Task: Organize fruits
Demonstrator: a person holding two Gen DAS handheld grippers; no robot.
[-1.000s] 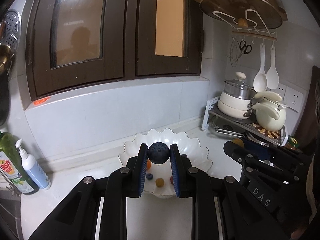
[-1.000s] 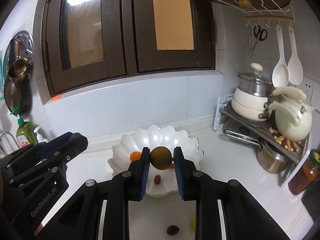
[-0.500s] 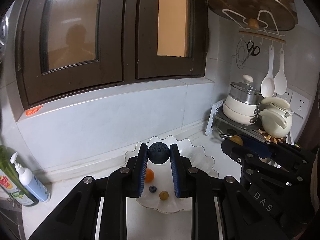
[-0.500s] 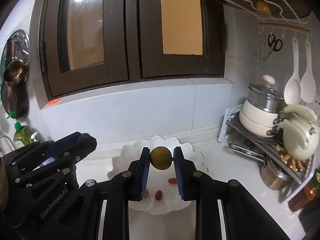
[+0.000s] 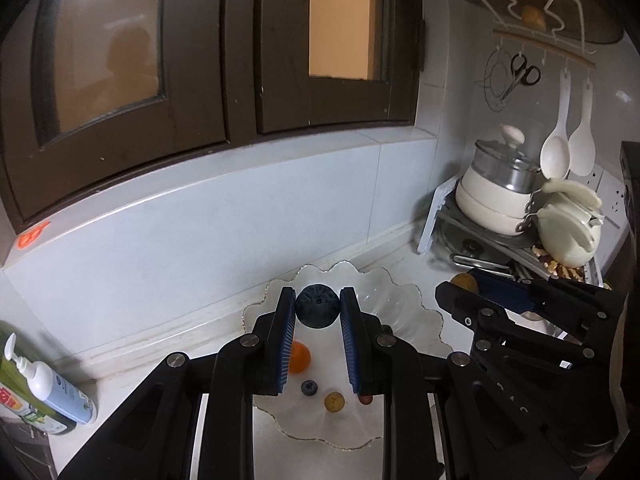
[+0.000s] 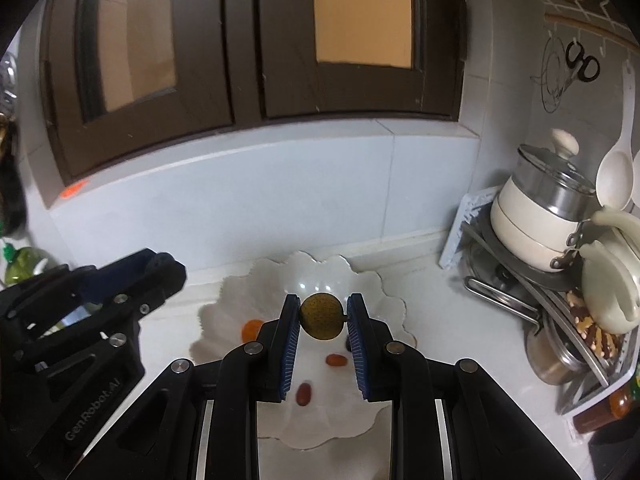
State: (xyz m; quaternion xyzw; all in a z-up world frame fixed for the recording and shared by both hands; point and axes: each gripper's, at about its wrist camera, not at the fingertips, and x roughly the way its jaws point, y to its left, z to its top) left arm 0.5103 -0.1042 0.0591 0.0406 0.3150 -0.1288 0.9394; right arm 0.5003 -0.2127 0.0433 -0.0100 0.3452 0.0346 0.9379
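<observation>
From the left wrist view, the left gripper [image 5: 317, 312] is clamped on a large dark blueberry [image 5: 317, 311], its blue pads pressing both sides, held above the scalloped white plate [image 5: 416, 312] on the countertop. On the plate below lie a small orange fruit [image 5: 300, 357], a small blueberry [image 5: 309, 387], a yellowish round fruit [image 5: 334, 401] and a reddish piece partly hidden by the right finger. The right gripper [image 5: 460, 282] shows just right of the plate, a brown fruit at its tip. A pump bottle [image 5: 52, 388] lies well left of the plate.

From the right wrist view, the right gripper [image 6: 322, 316] pinches a round brownish-green fruit [image 6: 322, 316] above the same plate [image 6: 224, 300]. Two red oblong fruits [image 6: 336, 360] [image 6: 304, 394] and the orange fruit [image 6: 252, 328] rest on the plate. The left gripper [image 6: 160, 268] sits at the plate's left. Cream pots [image 6: 536, 216] stand on a rack right of the plate.
</observation>
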